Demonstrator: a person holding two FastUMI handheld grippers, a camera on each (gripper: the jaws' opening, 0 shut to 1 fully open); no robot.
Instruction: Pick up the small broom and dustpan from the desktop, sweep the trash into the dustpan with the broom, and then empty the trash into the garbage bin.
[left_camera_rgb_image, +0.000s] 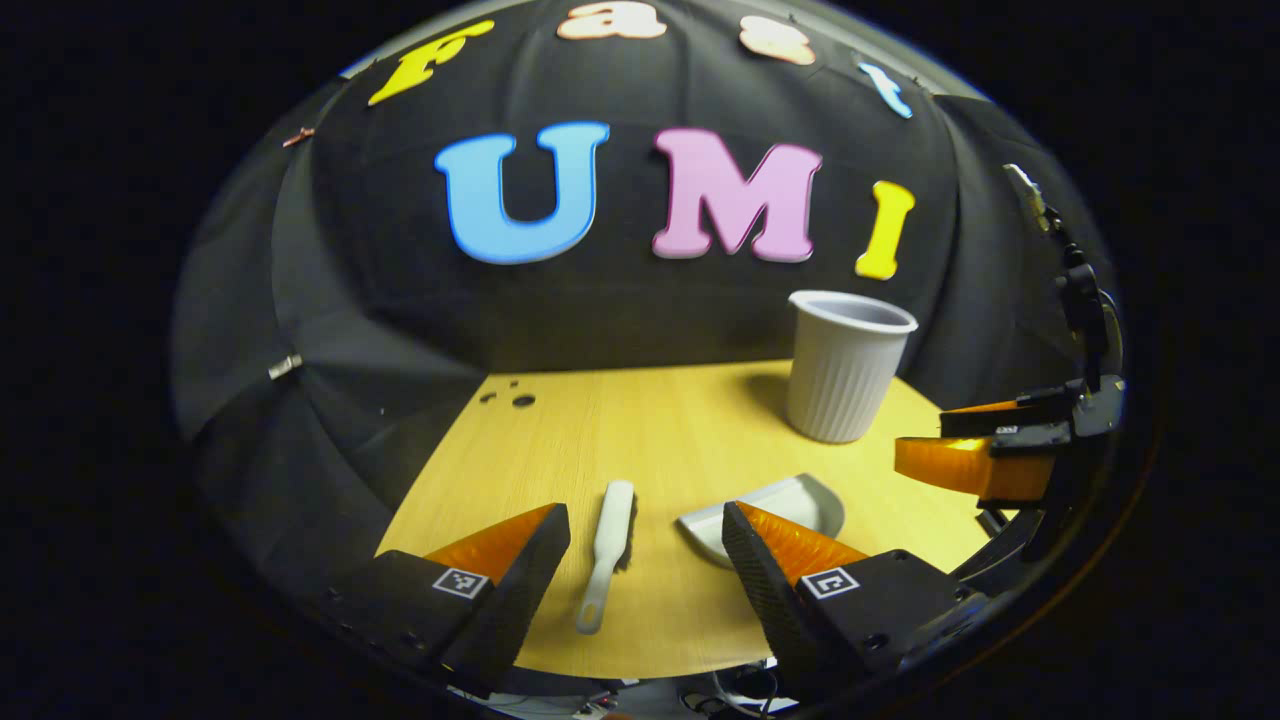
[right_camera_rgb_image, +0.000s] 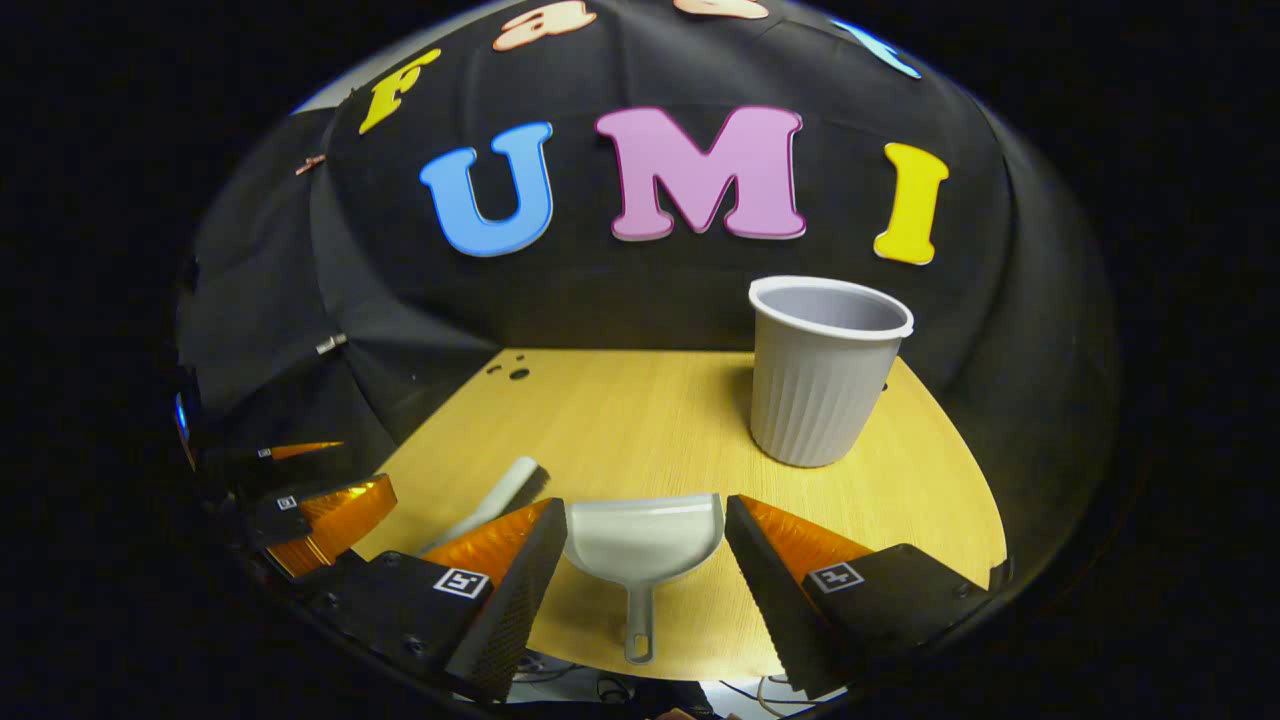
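Both claws gape: left claw (left_camera_rgb_image: 645, 565) straddles broom (left_camera_rgb_image: 610, 550), right claw (right_camera_rgb_image: 640, 560) straddles dustpan (right_camera_rgb_image: 643, 545).

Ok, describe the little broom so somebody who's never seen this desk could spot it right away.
On the wooden desk, in front of the ribbed grey bin, two small pale tools lie side by side. The broom is the long, narrow one with dark bristles along one edge; the dustpan beside it is a wide scoop.

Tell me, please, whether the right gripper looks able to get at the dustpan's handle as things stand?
Probably yes. The right gripper is open, and the dustpan lies flat on the desktop between its fingers, handle toward it, with nothing across the way.
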